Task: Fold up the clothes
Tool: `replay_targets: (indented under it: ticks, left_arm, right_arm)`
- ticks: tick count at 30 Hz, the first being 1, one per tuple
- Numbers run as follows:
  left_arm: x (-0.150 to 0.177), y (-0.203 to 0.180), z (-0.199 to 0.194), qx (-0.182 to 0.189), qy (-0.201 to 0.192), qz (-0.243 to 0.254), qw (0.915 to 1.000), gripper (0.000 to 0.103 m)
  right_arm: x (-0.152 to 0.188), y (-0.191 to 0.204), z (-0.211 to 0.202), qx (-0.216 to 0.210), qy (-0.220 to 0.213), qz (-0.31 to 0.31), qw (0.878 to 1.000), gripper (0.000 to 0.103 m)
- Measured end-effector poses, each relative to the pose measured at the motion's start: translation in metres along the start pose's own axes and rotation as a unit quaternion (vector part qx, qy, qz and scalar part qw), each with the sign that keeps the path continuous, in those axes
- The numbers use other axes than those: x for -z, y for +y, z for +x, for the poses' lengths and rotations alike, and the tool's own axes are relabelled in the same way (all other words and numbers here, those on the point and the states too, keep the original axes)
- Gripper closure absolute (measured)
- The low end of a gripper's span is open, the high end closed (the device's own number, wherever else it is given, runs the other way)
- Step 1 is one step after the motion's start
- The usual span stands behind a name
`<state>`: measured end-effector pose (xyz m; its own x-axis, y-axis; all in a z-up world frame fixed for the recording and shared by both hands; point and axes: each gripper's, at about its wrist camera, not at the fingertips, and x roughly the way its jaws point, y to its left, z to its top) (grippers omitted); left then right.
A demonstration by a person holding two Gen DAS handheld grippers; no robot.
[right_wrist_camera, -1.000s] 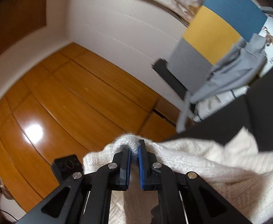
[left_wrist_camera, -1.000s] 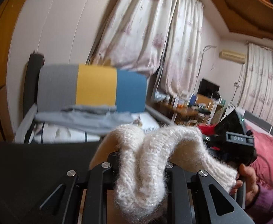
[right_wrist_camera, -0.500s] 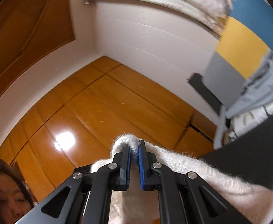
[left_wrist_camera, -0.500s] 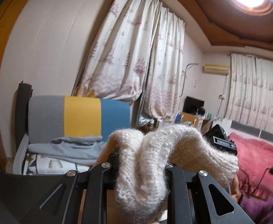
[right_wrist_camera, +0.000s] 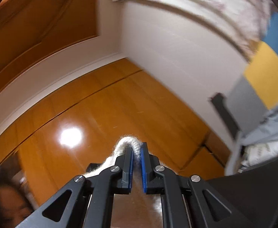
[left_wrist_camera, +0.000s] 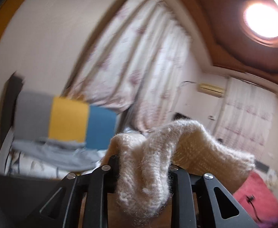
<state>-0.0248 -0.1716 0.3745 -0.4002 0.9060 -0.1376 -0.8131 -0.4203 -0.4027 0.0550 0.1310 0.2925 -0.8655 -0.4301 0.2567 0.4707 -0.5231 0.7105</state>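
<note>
A cream fuzzy knit sweater is bunched thickly between the fingers of my left gripper and spills over both of them; the jaws are opening slightly with the knit still filling the gap. In the right wrist view, my right gripper is shut on a thin folded edge of the same sweater, pinched between its blue pads. The rest of the garment hangs below both grippers, out of sight. Both grippers are held high in the air.
A seat with a grey, yellow and blue back holds a grey garment. Patterned curtains hang behind it. A red bedspread lies at the right. Glossy wooden panels and a person's head show on the right gripper's side.
Both grippers have risen with the sweater in them, and the views now take in more wall and ceiling. The other gripper and hand have dropped out of the left wrist view.
</note>
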Motion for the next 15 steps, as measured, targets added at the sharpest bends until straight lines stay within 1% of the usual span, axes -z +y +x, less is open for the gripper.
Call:
replay_targets:
  ticks: [1,2,3,4,5,6,7,8,9,10,11,13,14,15]
  left_arm:
    - [0.003,0.018,0.02,-0.028,0.013,-0.017,0.9994,0.065]
    - [0.011,0.039,0.043,-0.058,0.031,-0.029,0.9974,0.049]
    - [0.021,0.06,0.066,-0.087,0.048,-0.038,0.9943,0.026]
    - [0.034,0.081,0.09,-0.119,0.065,-0.046,0.9897,0.014]
    - [0.054,0.107,0.113,-0.155,0.087,-0.056,0.9825,0.005]
    - [0.079,0.135,0.134,-0.189,0.119,-0.074,0.9719,0.006]
    - [0.104,0.16,0.152,-0.215,0.148,-0.098,0.9604,0.006]
    - [0.13,0.181,0.162,-0.221,0.172,-0.132,0.9509,0.006]
    - [0.158,0.202,0.169,-0.224,0.194,-0.171,0.9397,0.008]
    - [0.19,0.222,0.17,-0.22,0.213,-0.22,0.9261,0.008]
    - [0.22,0.239,0.169,-0.217,0.227,-0.265,0.9116,0.01]
    - [0.272,0.258,0.157,-0.214,0.238,-0.332,0.8875,0.011]
    - [0.295,0.266,0.15,-0.213,0.24,-0.359,0.8763,0.012]
    - [0.311,0.267,0.139,-0.216,0.236,-0.369,0.8728,0.013]
  right_arm:
    - [0.001,-0.023,0.007,0.045,0.001,0.006,0.999,0.094]
    - [0.001,-0.046,0.013,0.09,0.002,0.013,0.996,0.092]
    - [0.006,-0.075,0.02,0.149,0.011,0.018,0.989,0.086]
    - [0.014,-0.111,0.025,0.22,0.026,0.023,0.975,0.074]
    - [0.024,-0.142,0.029,0.278,0.042,0.027,0.959,0.074]
    - [0.037,-0.167,0.027,0.318,0.06,0.037,0.945,0.074]
    - [0.053,-0.191,0.022,0.351,0.079,0.051,0.932,0.074]
    - [0.072,-0.211,0.014,0.371,0.096,0.063,0.921,0.074]
    - [0.093,-0.225,0.002,0.379,0.11,0.074,0.916,0.074]
    - [0.111,-0.234,-0.007,0.387,0.122,0.076,0.911,0.074]
    - [0.125,-0.236,-0.015,0.396,0.134,0.068,0.906,0.074]
    - [0.155,-0.23,-0.033,0.415,0.167,0.035,0.894,0.073]
    - [0.167,-0.223,-0.041,0.419,0.181,0.016,0.89,0.073]
    - [0.179,-0.214,-0.049,0.421,0.195,-0.006,0.886,0.073]
